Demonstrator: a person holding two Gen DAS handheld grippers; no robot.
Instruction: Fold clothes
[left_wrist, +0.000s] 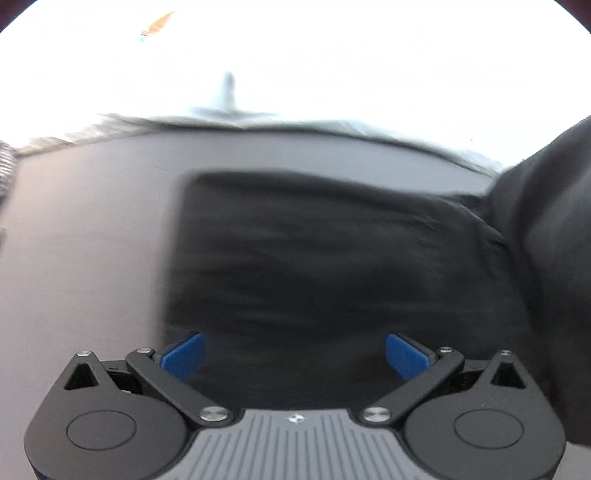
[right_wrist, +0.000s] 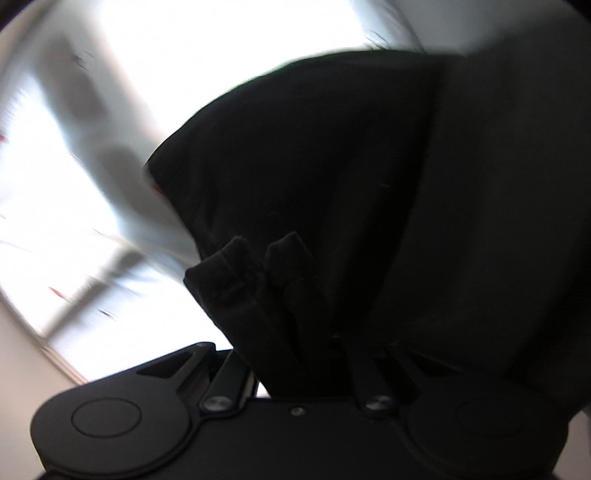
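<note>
A black garment (left_wrist: 314, 258) lies partly flat on a dark grey table (left_wrist: 81, 240); its right part rises off the table at the right edge of the left wrist view. My left gripper (left_wrist: 293, 354) is open, its blue pads (left_wrist: 183, 354) spread wide just above the near edge of the cloth, holding nothing. In the right wrist view the black garment (right_wrist: 351, 184) hangs over and fills most of the frame. My right gripper (right_wrist: 264, 258) is shut on a folded edge of it, with cloth draped over the fingers and lifted in the air.
The table's far edge (left_wrist: 258, 127) runs across the left wrist view, with an overexposed bright room behind it. A ribbed grey object (left_wrist: 5, 166) sits at the far left. Bright windows (right_wrist: 55, 184) fill the left of the right wrist view.
</note>
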